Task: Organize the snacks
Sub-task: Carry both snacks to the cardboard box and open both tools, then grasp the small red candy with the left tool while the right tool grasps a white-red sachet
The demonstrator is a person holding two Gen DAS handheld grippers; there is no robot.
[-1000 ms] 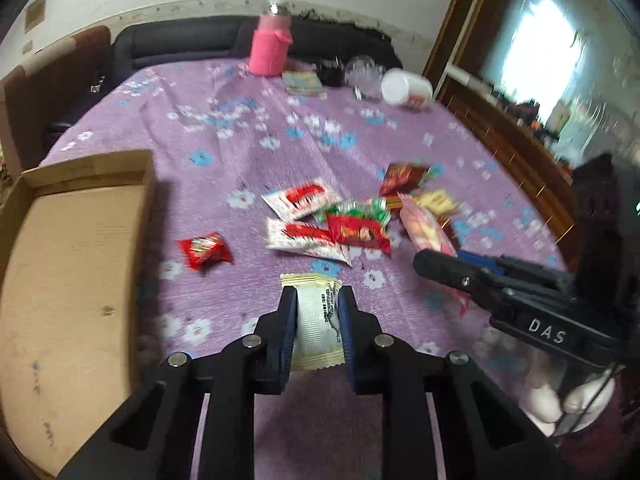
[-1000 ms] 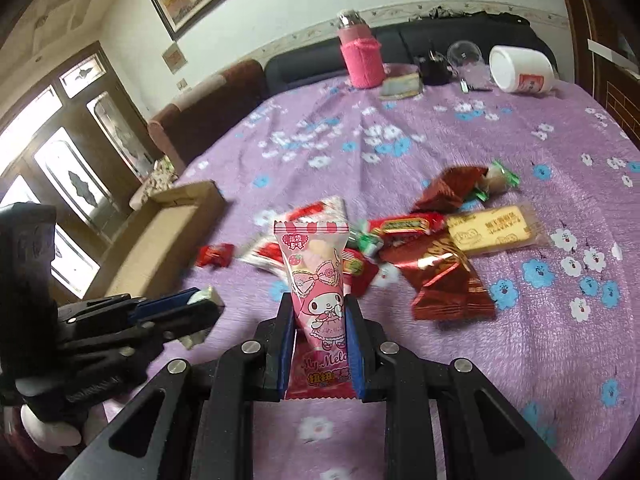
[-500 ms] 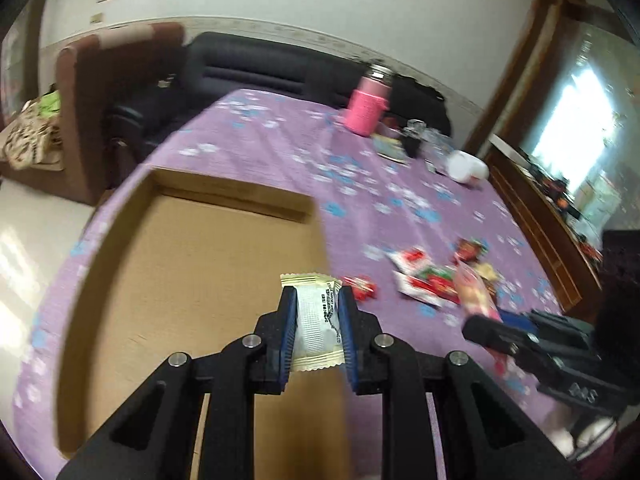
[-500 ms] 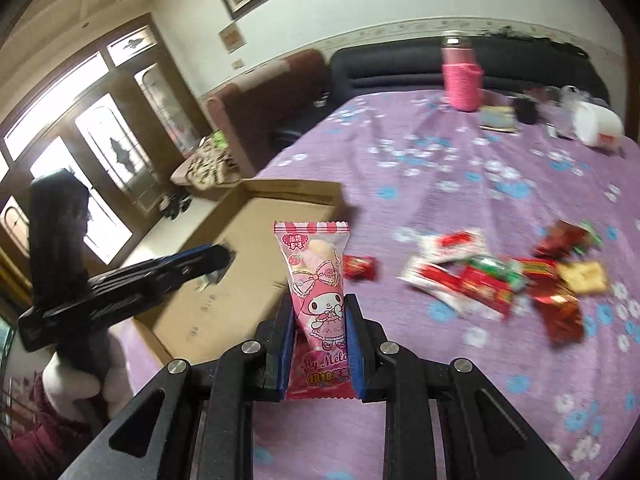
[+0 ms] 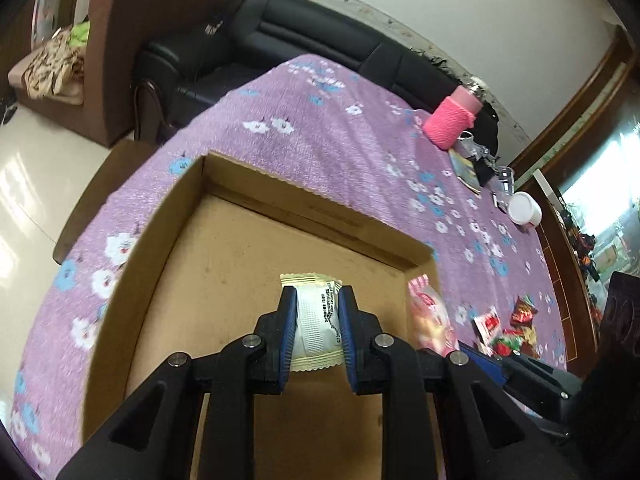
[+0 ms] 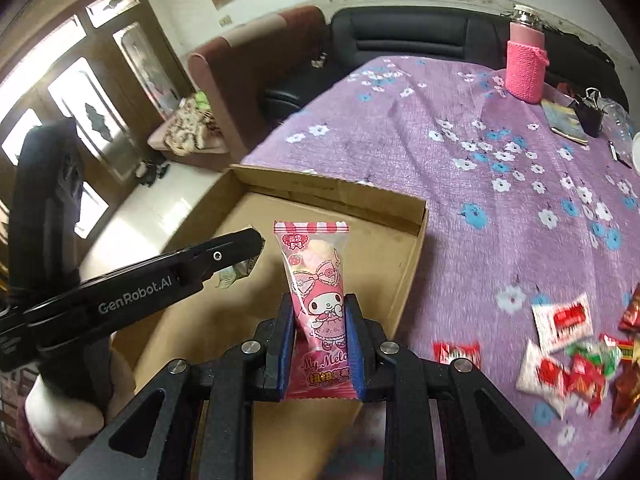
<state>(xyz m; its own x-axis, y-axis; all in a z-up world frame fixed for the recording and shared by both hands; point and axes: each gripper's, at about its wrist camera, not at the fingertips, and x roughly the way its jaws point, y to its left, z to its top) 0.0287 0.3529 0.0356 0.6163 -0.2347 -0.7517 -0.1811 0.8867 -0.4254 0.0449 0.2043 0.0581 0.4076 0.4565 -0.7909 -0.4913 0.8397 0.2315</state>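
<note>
There are two hand-held grippers, and each one pinches one snack. The left hand-held gripper [image 5: 317, 326] has its two blue pads pressed on a small white and cream snack packet [image 5: 316, 320]. The packet stands up between the pads, with its long side running up and away from the camera and its zigzag top edge poking out past the tips. It hangs over the middle of the one flat brown cardboard box [image 5: 224, 264].

The right hand-held gripper [image 6: 319, 344] squeezes a tall pink snack bag with a cartoon bunny girl on it [image 6: 316, 280]. This bag also stands upright, long side going up, wide striped top end high and narrow end down between the pads. It hangs over the right part of the box, close to the right wall [image 6: 408, 276].

The box lies on the desk with the purple flowered cloth [image 6: 480, 160], near the desk's left edge. Its floor is bare brown card with lots of room, and low walls go round the far side and the sides.

To the right of the box, well apart from it, lies a loose pile of snack packets [image 6: 576, 356], red, white and green. They are blurry, so I cannot count them. One small red packet [image 6: 456, 351] lies alone between the box and the pile.

At the far end of the desk stands one bottle in a pink knitted cover [image 6: 525, 68].
</note>
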